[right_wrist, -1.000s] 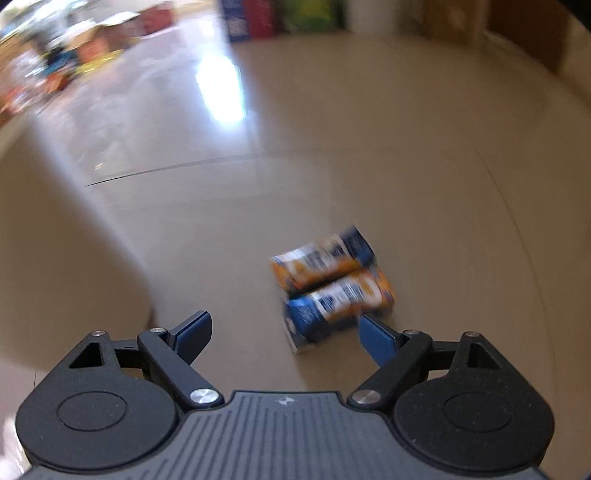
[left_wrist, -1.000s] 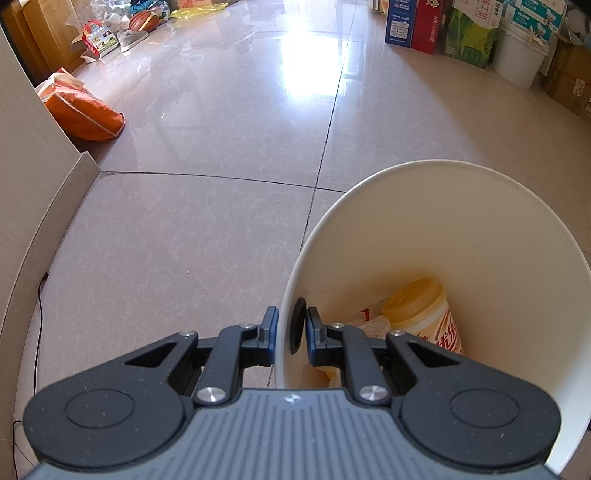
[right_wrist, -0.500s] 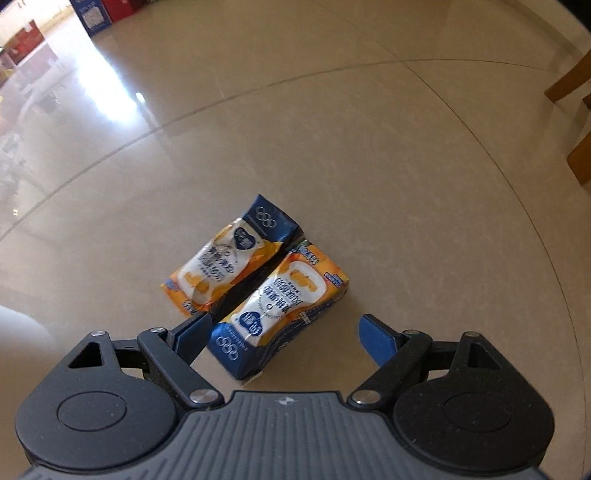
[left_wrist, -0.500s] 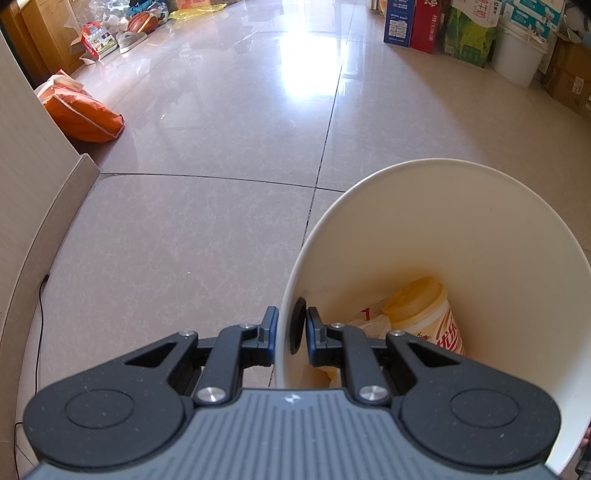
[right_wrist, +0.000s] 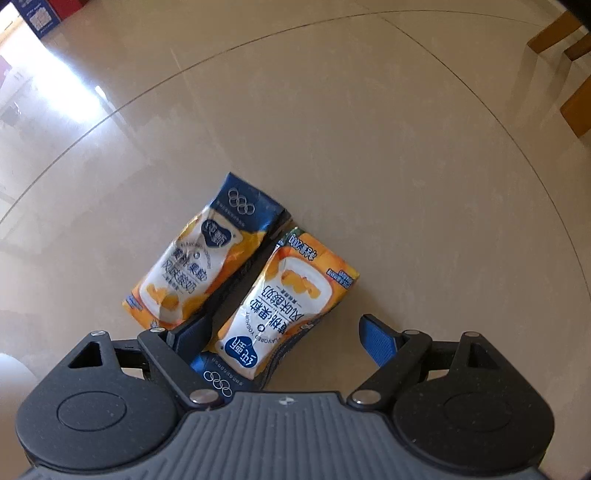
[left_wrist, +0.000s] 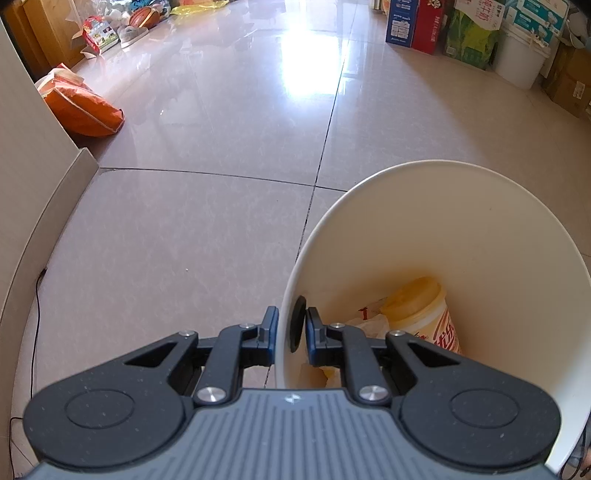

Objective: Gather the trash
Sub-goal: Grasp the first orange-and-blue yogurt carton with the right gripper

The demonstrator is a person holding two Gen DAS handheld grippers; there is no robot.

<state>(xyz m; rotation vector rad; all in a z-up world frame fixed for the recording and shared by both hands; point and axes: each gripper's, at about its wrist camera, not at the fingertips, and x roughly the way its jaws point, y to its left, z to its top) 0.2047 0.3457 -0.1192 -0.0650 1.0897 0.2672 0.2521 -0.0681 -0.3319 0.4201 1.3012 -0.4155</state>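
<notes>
In the left wrist view my left gripper (left_wrist: 290, 328) is shut on the near rim of a white bucket (left_wrist: 480, 229), one finger outside the wall and one inside. In the bucket lie a yellow-lidded instant noodle cup (left_wrist: 424, 314) and crumpled wrappers (left_wrist: 369, 325). In the right wrist view two blue-and-orange yogurt cartons lie side by side on the floor: the left carton (right_wrist: 199, 258) and the right carton (right_wrist: 284, 302). My right gripper (right_wrist: 286, 334) hangs open just above them. Its left finger sits over the gap between the cartons, and the right carton lies between the fingers.
Beige tiled floor all around. In the left wrist view an orange bag (left_wrist: 81, 107) lies by a wall corner at left, and boxes (left_wrist: 413, 22) and a white pail (left_wrist: 517, 55) line the far right. Wooden furniture legs (right_wrist: 565, 62) stand at upper right in the right wrist view.
My right gripper has dropped and rolled toward the two cartons, which now look larger and sit under its fingers. The left gripper and bucket have not moved.
</notes>
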